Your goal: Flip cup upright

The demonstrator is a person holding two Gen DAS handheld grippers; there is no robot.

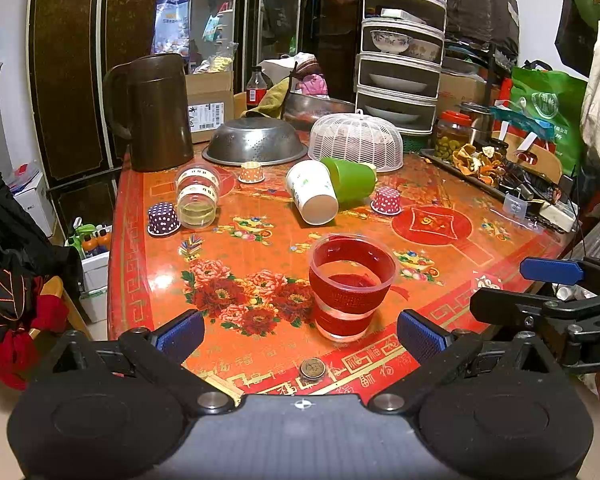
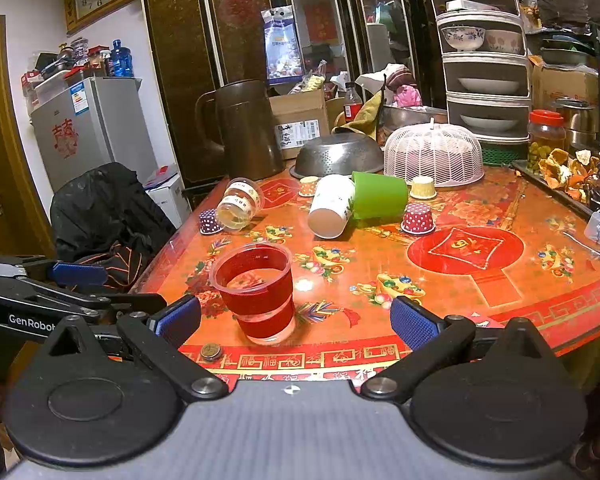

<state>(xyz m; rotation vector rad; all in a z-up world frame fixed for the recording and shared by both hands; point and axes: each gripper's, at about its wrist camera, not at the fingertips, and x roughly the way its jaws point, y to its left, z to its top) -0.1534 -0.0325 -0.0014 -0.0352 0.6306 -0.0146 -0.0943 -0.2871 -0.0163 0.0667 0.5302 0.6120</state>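
- A clear plastic cup with a red band [image 1: 350, 286] stands upright, mouth up, near the front edge of the orange patterned table [image 1: 440, 184]. I take this cup as my landmark.
- My left gripper [image 1: 300, 332] sits just in front of the cup, its blue pads spread wide and holding nothing.
- My right gripper [image 2: 296, 318] is likewise spread and empty, with the cup just ahead of it and toward its left finger.
- A small coin [image 1: 312, 369] lies in front of the cup, closer to the table edge.
- Behind the cup, a white paper cup [image 1: 312, 192] and a green cup [image 1: 350, 178] lie on their sides, touching each other.
- Behind and left of the cup, a clear cup with gold bands [image 1: 198, 196] also lies tipped over, beside a purple dotted cupcake liner [image 1: 163, 219].
- Risk, in my judgement: reaching past the upright cup toward the tipped ones could knock it over or off the near edge.
- The white and green cups touch, so gripping one may roll the other.
- Thin plastic walls may buckle if squeezed hard.
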